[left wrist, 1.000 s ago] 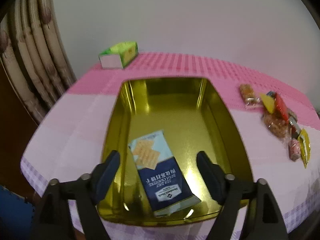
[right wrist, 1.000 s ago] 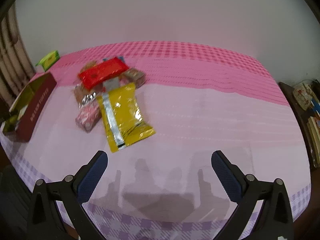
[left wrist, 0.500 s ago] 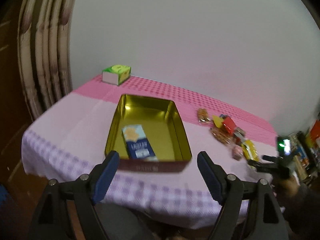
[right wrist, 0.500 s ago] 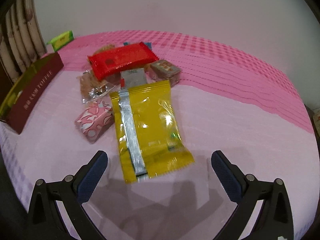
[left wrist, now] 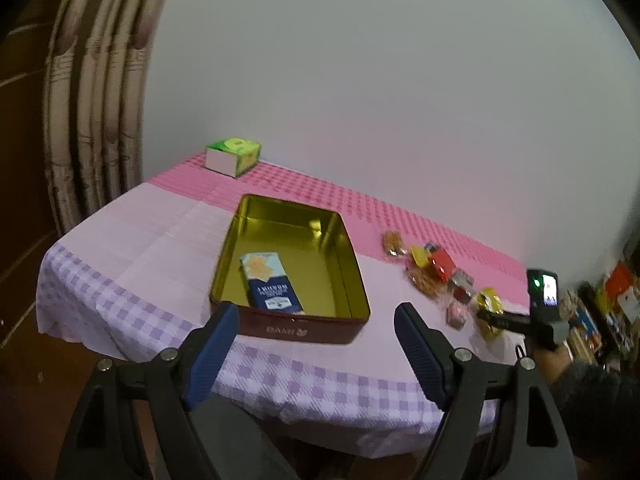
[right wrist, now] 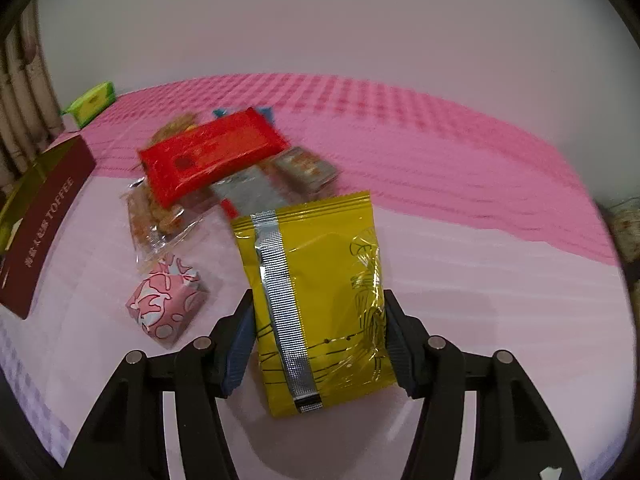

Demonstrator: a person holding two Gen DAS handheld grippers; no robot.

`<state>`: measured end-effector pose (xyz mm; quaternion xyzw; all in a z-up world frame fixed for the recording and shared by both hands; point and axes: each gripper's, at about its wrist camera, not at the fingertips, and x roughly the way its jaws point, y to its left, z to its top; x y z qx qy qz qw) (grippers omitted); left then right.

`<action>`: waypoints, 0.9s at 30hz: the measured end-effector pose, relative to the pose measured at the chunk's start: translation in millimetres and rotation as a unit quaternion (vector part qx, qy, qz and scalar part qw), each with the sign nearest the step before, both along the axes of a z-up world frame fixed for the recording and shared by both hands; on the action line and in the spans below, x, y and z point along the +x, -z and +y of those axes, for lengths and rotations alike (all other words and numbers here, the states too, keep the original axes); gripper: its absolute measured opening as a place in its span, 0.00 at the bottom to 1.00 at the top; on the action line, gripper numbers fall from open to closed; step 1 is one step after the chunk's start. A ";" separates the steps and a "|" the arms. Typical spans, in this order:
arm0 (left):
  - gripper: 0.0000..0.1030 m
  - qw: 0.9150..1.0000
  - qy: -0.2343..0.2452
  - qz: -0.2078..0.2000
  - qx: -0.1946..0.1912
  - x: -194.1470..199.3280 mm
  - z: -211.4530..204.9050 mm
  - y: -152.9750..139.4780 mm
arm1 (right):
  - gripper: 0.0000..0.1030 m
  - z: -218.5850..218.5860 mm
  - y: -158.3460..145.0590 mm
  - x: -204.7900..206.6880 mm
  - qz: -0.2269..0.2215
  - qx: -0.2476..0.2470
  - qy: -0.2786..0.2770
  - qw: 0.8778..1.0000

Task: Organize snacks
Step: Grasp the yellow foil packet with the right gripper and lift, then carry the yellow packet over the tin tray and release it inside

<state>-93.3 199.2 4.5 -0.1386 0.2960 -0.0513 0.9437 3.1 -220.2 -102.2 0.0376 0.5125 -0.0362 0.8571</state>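
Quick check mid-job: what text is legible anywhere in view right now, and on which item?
"TOFFEE": side wall of the maroon rectangular tin; the characters beside it are too blurred.
"BAMI": the tin's front wall in the left wrist view.
Blue cracker packet in the tin: upside down, blurred, unreadable.
Yellow foil snack packet and red flat wrapper: no readable text.

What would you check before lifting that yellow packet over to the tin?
1. Right gripper around the yellow packet: ok, a finger on each side edge.
2. Grip firm: cannot tell; the packet lies on the tablecloth.
3. Neighbours clear: ok, the pink-and-white sweet lies apart.
4. Room in the tin: ok, only the blue cracker pack inside.
5. Left gripper out of the way: ok, open, back off the table's edge.
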 end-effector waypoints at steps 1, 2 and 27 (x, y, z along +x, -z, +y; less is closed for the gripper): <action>0.79 1.000 -0.006 -0.003 0.000 -0.9 2.0 -1.3 | 0.53 -3.0 -4.6 -3.0 -0.001 0.002 0.009 1.000; 0.79 1.000 -0.014 -0.008 0.003 -2.2 3.4 -3.4 | 0.53 -4.5 -8.1 -4.4 -0.002 0.004 0.015 1.000; 0.79 0.958 -0.276 -0.013 0.072 -24.8 87.3 -31.3 | 0.54 152.4 -196.0 48.4 -0.127 -0.050 -0.093 0.986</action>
